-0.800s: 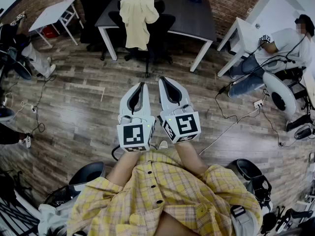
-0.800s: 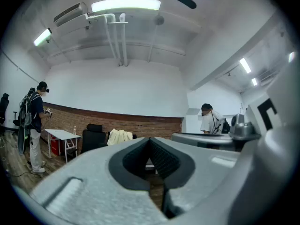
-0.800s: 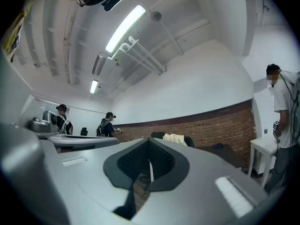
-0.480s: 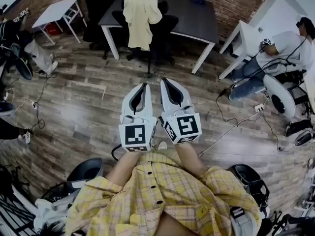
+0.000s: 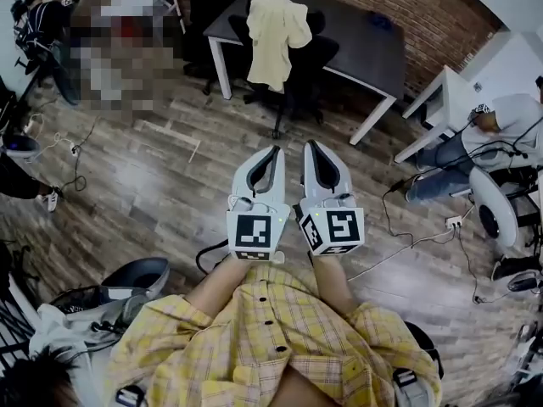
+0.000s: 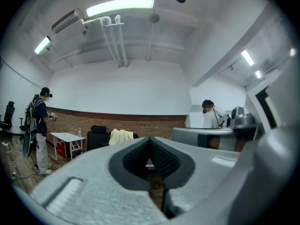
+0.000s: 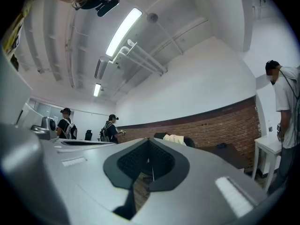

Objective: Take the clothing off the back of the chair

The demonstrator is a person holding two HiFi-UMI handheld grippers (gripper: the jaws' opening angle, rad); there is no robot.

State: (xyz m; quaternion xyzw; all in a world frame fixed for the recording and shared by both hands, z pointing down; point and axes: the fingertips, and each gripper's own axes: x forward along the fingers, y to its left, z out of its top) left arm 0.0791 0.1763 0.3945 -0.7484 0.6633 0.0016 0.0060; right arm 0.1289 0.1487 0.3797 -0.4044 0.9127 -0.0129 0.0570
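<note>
Ahead, clothing [image 5: 276, 28] over chair [image 5: 319, 55]; left tongs [image 5: 273, 150], right tongs [image 5: 310, 145] shut, marker-tagged.

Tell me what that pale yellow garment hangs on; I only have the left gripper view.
Observer: In the head view the pale yellow garment is draped over the back of a black office chair at a dark table.
Operator: How near are the grippers?
Observer: Well short: left gripper and right gripper are side by side, with wooden floor between them and the chair.
Operator: Is the right one holding anything?
Observer: No, its jaws are together on nothing.
</note>
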